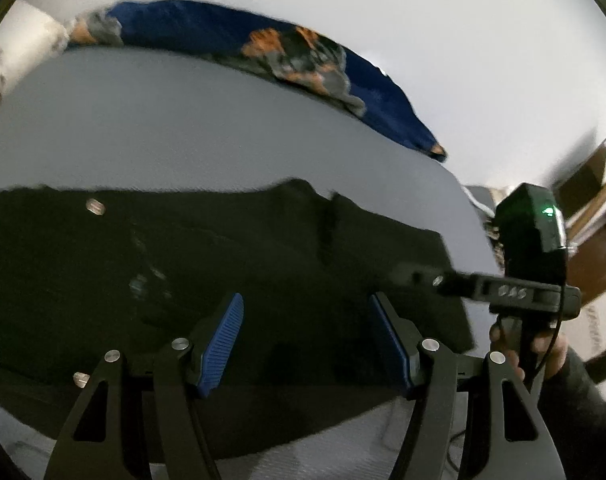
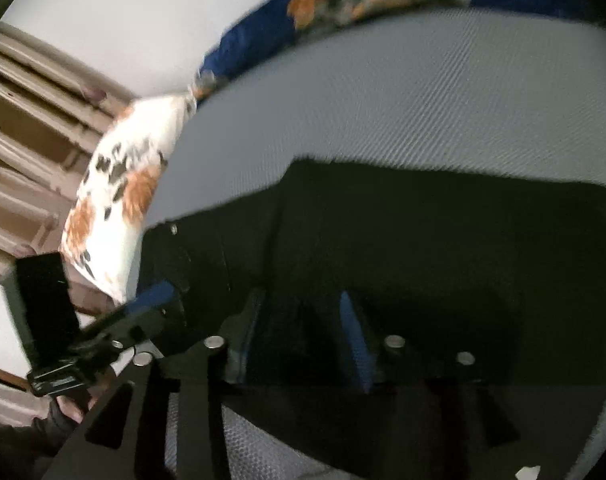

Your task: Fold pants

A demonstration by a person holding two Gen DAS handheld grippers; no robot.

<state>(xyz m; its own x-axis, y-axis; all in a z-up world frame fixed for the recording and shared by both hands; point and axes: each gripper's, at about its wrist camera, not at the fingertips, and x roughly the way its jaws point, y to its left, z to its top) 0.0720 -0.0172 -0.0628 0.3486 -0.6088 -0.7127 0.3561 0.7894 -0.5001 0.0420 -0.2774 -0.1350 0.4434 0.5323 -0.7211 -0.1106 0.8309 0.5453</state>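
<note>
Left hand-held gripper point(image 1: 305, 338): blue pads wide apart, nothing between them, hanging just over the black pants point(image 1: 223, 264). Right hand-held gripper point(image 2: 303, 340): jaws apart too, low over the same pants, no cloth clearly pinched, though dark and blurry there. Pants spread flat on the gray bed point(image 1: 163, 120), along its near edge. Past the pants, at the bed's far edge, a blue blanket point(image 1: 231, 32) with orange patches. Off the bed's corner, a white pillow point(image 2: 131, 184) with orange spots.
</note>
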